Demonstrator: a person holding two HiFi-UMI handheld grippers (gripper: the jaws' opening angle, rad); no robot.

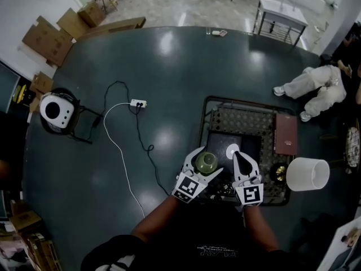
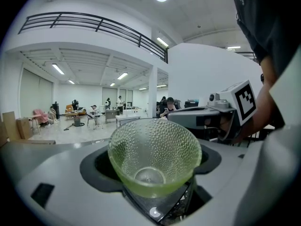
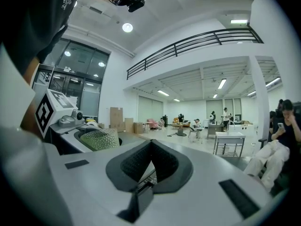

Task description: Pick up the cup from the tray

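Forearms and a dark shirt fill the bottom of the head view, a gripper in each hand. Left gripper (image 1: 208,160) pinches the green dimpled cup (image 1: 206,162); in the left gripper view the cup (image 2: 154,157) sits between the dark pads (image 2: 96,166), mouth open toward the camera. Cup is over the tray's near left corner; touching it or lifted, cannot tell. Right gripper (image 1: 237,156) is just beside, jaws pressed together with nothing between, also over the tray; right gripper view shows the pads (image 3: 136,161) meeting.

Tray (image 1: 216,141) is dark with a woven-looking border, near the table's right side. White disc (image 1: 232,150) lies on it, brown flat board (image 1: 286,133) on its right part, white cylinder shade (image 1: 307,174) on its side at the right corner.

Table (image 1: 169,72) is big, round, dark, glossy, reflecting ceiling lights. White power strip (image 1: 138,103) with white and black cables lies left of the tray.

Room: pale shiny floor, cardboard boxes (image 1: 48,38) upper left, white round device (image 1: 55,110) on a stand at the table's left edge, white bench (image 1: 281,13) far right. Person in white (image 1: 313,89) sits by the table's right edge. The gripper views show a balcony railing, ceiling lights and distant people.
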